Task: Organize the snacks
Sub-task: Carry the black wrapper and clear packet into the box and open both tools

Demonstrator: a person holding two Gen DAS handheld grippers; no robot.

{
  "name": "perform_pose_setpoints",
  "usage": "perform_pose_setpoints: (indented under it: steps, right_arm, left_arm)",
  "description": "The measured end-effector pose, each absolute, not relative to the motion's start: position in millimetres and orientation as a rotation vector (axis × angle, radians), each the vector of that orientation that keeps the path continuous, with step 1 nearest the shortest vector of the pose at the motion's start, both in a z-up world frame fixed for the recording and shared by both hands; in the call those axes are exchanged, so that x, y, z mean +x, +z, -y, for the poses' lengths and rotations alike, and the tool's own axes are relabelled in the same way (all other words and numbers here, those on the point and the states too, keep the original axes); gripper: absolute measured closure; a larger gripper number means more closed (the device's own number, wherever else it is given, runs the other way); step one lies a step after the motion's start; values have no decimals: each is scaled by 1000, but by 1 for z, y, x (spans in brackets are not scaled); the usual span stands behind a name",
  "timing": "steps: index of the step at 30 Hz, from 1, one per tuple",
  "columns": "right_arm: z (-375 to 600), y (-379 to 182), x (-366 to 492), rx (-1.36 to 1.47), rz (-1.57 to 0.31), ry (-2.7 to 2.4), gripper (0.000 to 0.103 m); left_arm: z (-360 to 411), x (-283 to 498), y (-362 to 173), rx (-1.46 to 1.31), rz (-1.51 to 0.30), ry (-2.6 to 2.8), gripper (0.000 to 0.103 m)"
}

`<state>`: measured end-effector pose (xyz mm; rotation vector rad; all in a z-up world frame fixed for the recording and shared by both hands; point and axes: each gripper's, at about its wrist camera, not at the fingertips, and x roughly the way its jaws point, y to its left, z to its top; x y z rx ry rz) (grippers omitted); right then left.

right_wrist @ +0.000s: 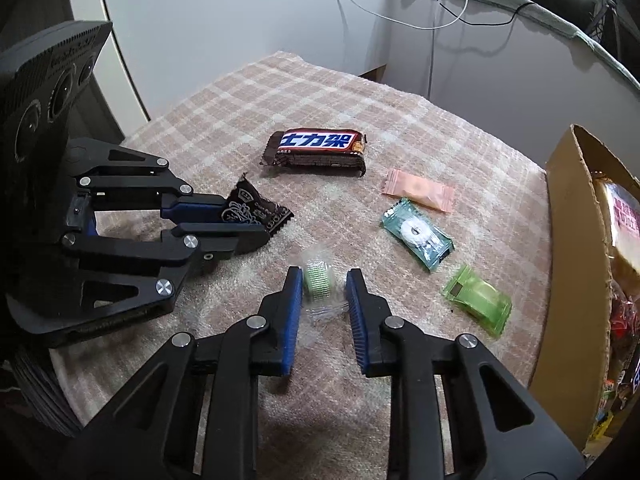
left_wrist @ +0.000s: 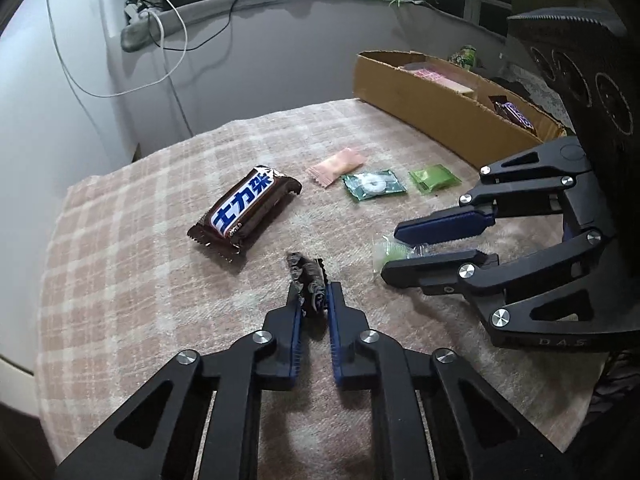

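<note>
My left gripper (left_wrist: 313,288) is shut on a small dark wrapped snack (left_wrist: 306,268), which stands up between its blue pads on the checked cloth (left_wrist: 140,280). From the right wrist view the same left gripper (right_wrist: 250,222) pinches that dark snack (right_wrist: 256,210). My right gripper (right_wrist: 324,278) is shut on a green candy in a clear wrapper (right_wrist: 316,280). In the left wrist view the right gripper (left_wrist: 394,255) has the wrapper of the green candy (left_wrist: 380,250) caught between its fingers. An open cardboard box (left_wrist: 420,112) holding snacks stands at the far right.
On the cloth lie a brown chocolate bar (left_wrist: 246,210), a pink candy (left_wrist: 336,166), a teal mint packet (left_wrist: 374,186) and a green packet (left_wrist: 434,178). White and black cables (left_wrist: 172,40) hang on the wall behind. The cloth's edge drops off at the left.
</note>
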<state>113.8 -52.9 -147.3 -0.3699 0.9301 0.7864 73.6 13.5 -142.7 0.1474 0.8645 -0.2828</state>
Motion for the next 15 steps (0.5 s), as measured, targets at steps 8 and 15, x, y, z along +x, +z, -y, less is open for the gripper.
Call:
perform_pose_setpoints:
  steps: [8,15]
  right_arm:
    - [65,-125,112,-324,-880,776,80]
    - [89,-92,115,-260,-812,754,80]
  left_arm:
    - [-17,73,-135,96,-845,-285,94]
    - [-13,76,-116,46,-801,-310,94]
